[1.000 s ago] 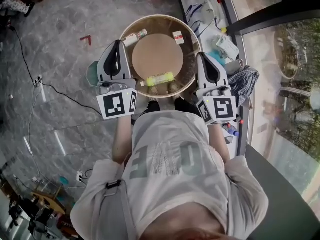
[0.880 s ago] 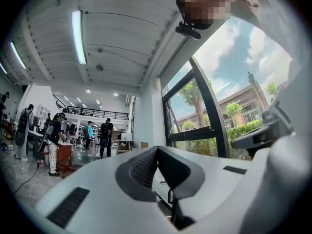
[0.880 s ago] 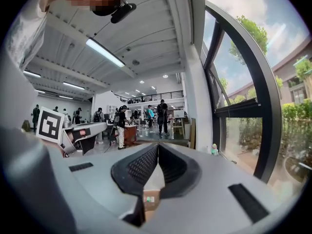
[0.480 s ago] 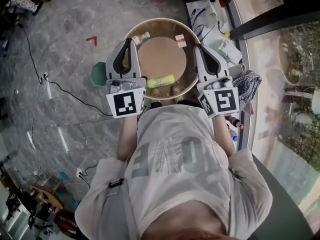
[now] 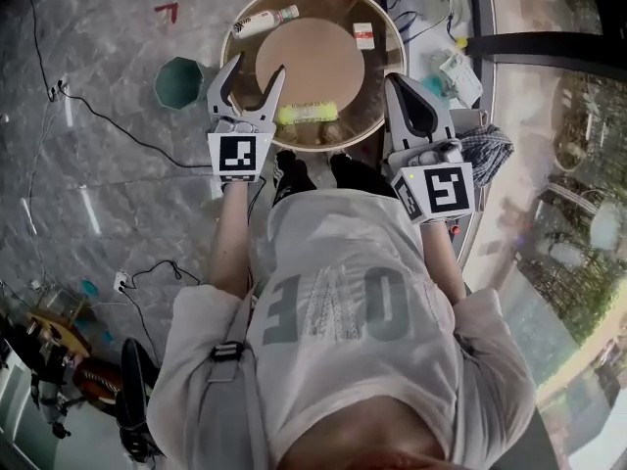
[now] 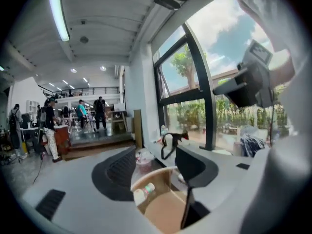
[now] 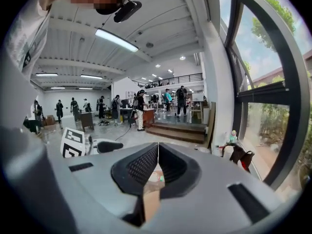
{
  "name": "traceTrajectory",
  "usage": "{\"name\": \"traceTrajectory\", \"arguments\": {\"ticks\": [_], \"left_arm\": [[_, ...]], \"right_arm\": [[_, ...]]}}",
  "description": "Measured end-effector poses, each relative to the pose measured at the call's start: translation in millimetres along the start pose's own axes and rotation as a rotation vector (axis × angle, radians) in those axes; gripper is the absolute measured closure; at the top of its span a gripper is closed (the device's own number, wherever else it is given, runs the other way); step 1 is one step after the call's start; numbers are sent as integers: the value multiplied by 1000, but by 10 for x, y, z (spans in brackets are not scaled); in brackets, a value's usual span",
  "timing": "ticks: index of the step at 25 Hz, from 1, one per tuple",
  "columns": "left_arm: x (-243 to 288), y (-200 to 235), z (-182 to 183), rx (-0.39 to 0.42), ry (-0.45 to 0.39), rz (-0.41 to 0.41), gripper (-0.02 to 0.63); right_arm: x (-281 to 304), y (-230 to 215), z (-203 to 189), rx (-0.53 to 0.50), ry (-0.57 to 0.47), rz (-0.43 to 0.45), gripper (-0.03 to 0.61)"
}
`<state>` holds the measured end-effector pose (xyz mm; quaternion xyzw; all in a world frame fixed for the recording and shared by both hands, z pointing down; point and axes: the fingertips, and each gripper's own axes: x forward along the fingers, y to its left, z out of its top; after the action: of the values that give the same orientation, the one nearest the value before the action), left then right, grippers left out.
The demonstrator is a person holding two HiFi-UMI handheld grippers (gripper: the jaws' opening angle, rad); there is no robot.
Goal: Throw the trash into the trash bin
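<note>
A round table [image 5: 313, 57] with a wooden rim stands in front of me. On it lie a yellow-green bottle [image 5: 307, 114] at the near edge, a white bottle [image 5: 265, 20] at the far left and a small white box [image 5: 363, 35] at the far right. A teal trash bin [image 5: 178, 81] sits on the floor left of the table. My left gripper [image 5: 253, 69] has just been opening and hangs open over the table's near left rim with nothing between its fingers. Its own view shows the white bottle [image 6: 145, 193] beyond the jaws. My right gripper [image 5: 402, 81] is shut and empty at the table's right side.
Cables [image 5: 98, 125] run across the grey stone floor on the left. A cluttered ledge [image 5: 446, 27] and a checked cloth [image 5: 485, 155] lie along the window on the right. Several people stand far off in the hall.
The left gripper has opened and moved forward to the table's left rim. The right gripper stays shut and has shifted only a little. The bin now shows fully beside the left gripper.
</note>
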<state>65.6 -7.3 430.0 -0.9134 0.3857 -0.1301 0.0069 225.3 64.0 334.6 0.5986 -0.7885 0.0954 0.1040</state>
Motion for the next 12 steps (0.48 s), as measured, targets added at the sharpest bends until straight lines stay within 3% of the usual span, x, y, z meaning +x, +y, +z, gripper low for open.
{"name": "traceTrajectory", "arguments": {"ticks": [3,7,12], "left_arm": [[7,-229,-1044,25,222,-110,362],[-124,-447,-2243,39,439,-219,364],[-319,-702,-3286,91,663,-346,364]], "right_arm": [[130,211,-317,-12,98,79,563],[317,474,-730,-17,207,149,563],[499,892,-1012,9,217,298,563]]}}
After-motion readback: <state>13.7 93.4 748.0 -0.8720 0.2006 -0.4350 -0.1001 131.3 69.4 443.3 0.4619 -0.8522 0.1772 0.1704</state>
